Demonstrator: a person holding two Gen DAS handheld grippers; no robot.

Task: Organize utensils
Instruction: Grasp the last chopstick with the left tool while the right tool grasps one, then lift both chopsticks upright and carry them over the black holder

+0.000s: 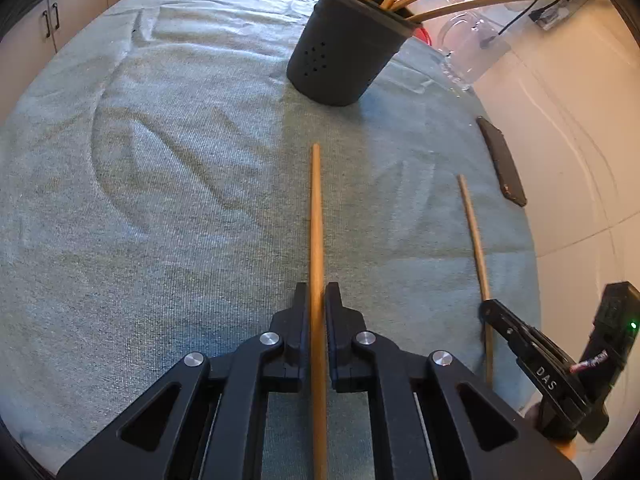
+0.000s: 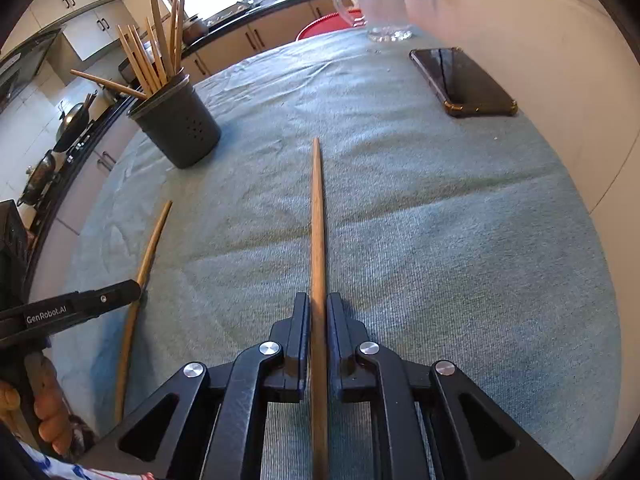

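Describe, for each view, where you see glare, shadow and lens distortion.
Left wrist view: fisheye bends the cloth-covered table into a dome; dark corner vignetting; the grey holder casts a shadow toward the camera; the wall at right is washed out. Right wrist view: the window is overexposed, the phone shows reflections, the cabinets curve.

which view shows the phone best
The right wrist view: the phone lies flat with its whole dark screen and case edge visible. In the left wrist view the phone is only a thin, foreshortened dark sliver at the cloth's edge.
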